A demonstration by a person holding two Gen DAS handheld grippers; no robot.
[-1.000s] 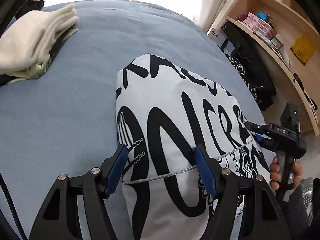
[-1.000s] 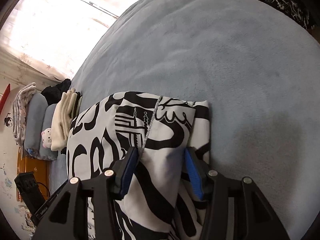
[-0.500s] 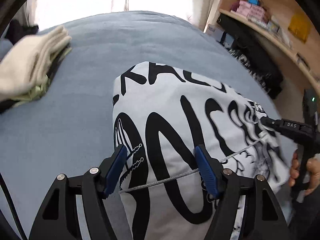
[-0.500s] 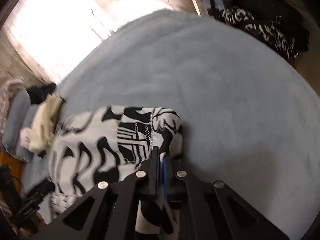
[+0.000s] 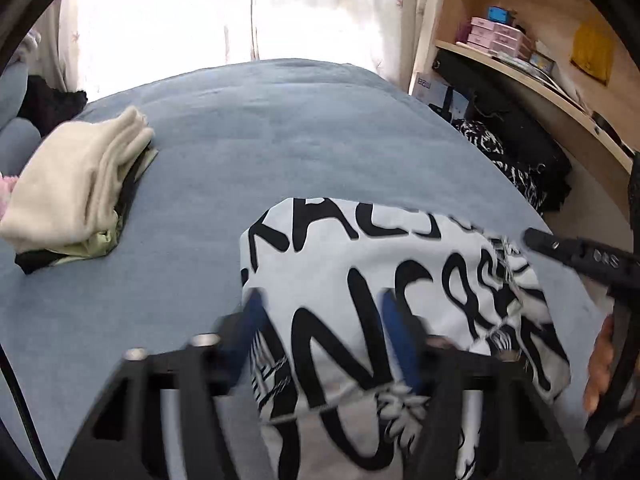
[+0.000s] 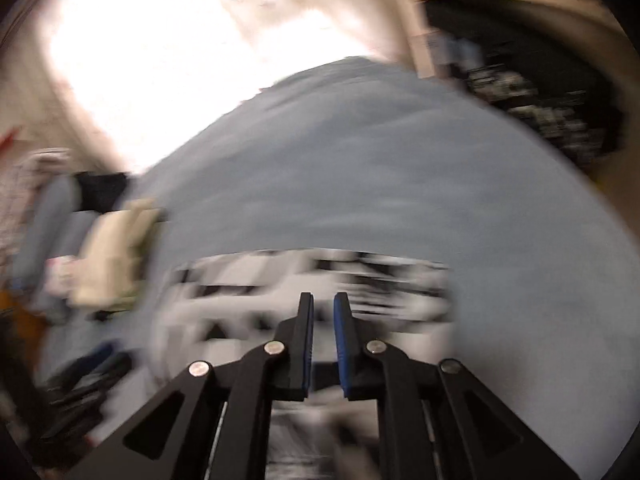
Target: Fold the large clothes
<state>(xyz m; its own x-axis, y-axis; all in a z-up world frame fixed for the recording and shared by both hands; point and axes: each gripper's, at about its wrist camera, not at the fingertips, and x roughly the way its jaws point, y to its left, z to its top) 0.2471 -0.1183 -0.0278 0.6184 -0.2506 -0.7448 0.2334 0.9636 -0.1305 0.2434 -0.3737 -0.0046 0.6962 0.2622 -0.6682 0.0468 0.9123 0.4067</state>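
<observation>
A white garment with bold black lettering (image 5: pixel 400 300) lies folded on the blue-grey bed (image 5: pixel 280 140). My left gripper (image 5: pixel 324 316) is open above its near left part, fingers blurred by motion. In the right wrist view the garment (image 6: pixel 320 280) is a blurred band ahead of my right gripper (image 6: pixel 323 308). Its jaws stand a narrow gap apart with nothing clearly between them. The right gripper also shows in the left wrist view (image 5: pixel 580 256) at the garment's right edge.
A folded stack of cream and dark clothes (image 5: pixel 76 188) sits on the bed at the left, also in the right wrist view (image 6: pixel 116 252). Dark patterned clothes (image 5: pixel 516 160) hang off the bed's right side under wooden shelves (image 5: pixel 540 80). A bright curtained window is behind.
My right gripper closed fully half a second ago and now stands slightly parted, swinging fast so its view is blurred. My left gripper has tilted up and drawn back, staying open.
</observation>
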